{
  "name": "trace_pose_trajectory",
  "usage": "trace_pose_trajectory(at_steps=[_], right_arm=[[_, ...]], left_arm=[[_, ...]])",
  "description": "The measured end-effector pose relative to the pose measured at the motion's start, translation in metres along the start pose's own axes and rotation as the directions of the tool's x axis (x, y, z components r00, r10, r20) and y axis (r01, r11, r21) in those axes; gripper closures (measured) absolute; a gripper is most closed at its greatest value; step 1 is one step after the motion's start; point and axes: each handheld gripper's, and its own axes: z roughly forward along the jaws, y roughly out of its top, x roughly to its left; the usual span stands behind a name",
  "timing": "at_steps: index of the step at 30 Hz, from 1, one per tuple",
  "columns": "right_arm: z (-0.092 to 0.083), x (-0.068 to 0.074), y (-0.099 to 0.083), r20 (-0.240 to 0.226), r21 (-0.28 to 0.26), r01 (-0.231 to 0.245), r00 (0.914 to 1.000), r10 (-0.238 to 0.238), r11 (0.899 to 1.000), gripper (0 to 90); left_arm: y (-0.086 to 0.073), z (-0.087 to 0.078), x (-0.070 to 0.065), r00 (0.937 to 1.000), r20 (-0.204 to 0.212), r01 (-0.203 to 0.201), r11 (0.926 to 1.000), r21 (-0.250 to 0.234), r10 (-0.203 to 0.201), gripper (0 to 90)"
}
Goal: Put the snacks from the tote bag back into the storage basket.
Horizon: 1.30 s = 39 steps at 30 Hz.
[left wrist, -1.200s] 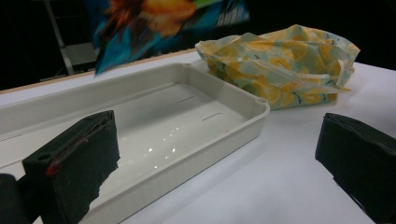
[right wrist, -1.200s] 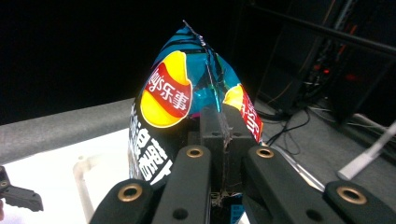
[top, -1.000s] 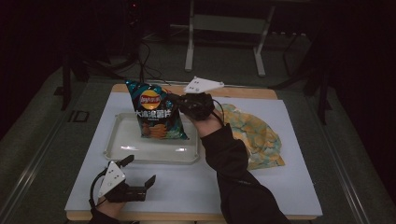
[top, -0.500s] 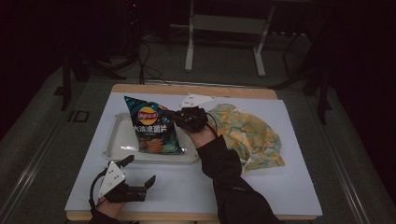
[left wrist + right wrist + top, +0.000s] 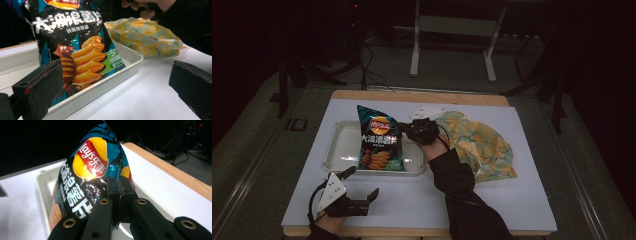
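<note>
Dim room, dark surroundings; the white table top (image 5: 512, 200) is softly lit. Glare on the chip bag (image 5: 92, 177); near jaws blurred.

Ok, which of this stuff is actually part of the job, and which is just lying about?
In the job:
- chip bag, edge pinched in the right gripper
- white tray under it

Lying about:
- lemon-print bag on the white mat
- left gripper, open, idle on the mat

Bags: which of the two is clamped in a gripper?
The dark chip bag, standing in the white tray, with the right gripper shut on its edge. The yellow-patterned bag lies flat on the table, untouched.
</note>
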Motion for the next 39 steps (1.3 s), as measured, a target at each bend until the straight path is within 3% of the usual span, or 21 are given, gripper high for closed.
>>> trace_pose_trajectory(at_steps=[7, 13, 19, 30, 39], right_arm=[[0.010, -0.015, -0.010, 0.043, 0.016, -0.058, 0.9974, 0.057, 0.998, 87.9], [0.020, -0.023, -0.012, 0.087, 0.046, -0.070, 0.9940, 0.066, 0.996, 85.6], [0.022, -0.029, -0.013, 0.126, 0.057, -0.069, 0.9902, 0.062, 0.996, 73.7], [0.007, -0.027, -0.003, 0.116, 0.025, -0.056, 0.9918, 0.053, 0.998, 47.6], [-0.014, -0.019, 0.004, 0.078, 0.026, -0.083, 0.9937, 0.080, 0.996, 32.2]], left_arm=[[0.000, 0.000, 0.001, 1.0000, -0.001, -0.001, 1.0000, -0.001, 0.001, 0.0], [0.000, 0.000, 0.000, 1.0000, 0.005, 0.000, 1.0000, 0.001, 0.000, 0.0], [0.000, 0.000, 0.000, 1.0000, 0.008, 0.000, 1.0000, 0.001, 0.000, 0.0], [0.000, 0.001, 0.000, 0.9999, 0.010, 0.001, 1.0000, 0.002, -0.001, 0.0], [0.000, 0.001, -0.001, 1.0000, 0.009, 0.001, 1.0000, 0.003, -0.001, 0.0]])
